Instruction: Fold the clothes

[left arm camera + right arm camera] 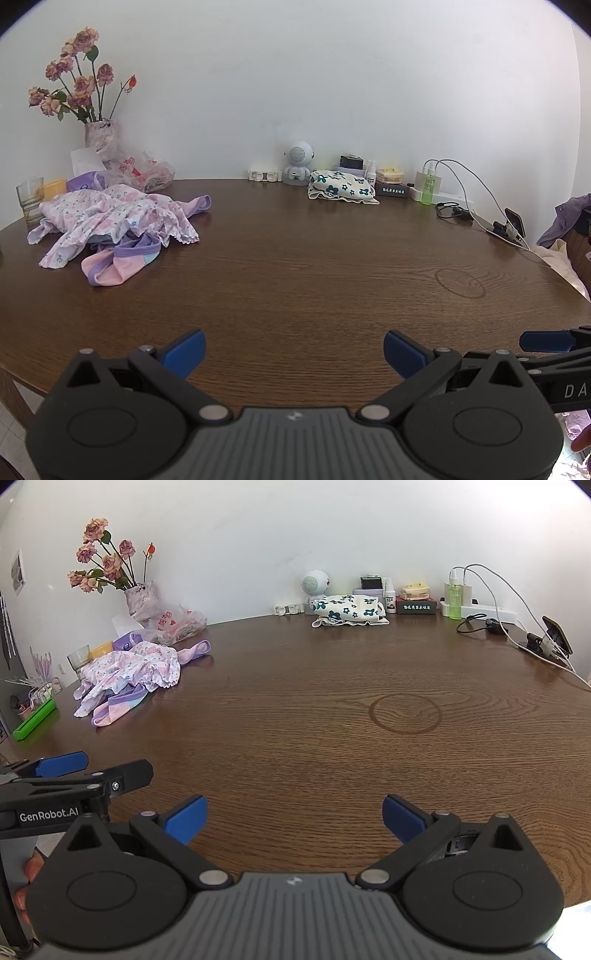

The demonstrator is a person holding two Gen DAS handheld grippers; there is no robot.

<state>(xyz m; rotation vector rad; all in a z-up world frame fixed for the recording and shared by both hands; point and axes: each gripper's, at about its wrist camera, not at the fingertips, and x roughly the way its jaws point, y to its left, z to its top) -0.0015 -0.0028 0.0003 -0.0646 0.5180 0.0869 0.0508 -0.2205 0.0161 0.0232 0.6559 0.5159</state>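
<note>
Wooden table [295, 258], crumpled clothes [118, 225] far-left.

Black hand-held gripper [293, 818], blue fingertips [186, 818], "GenRobot.AI" lettering.

Both wrist cameras sat low at the near edge of the table [295, 258], looking forward between their own spread fingers toward the far wall. The left gripper [293, 354] faced the table's middle, with the clothes [114, 221] fairly near on its left. The right gripper [293, 818] stood just beside it, and each view caught the other at its margin. Both shared the clothes, flowers [77, 74] and folded cloth [341, 186].
</note>
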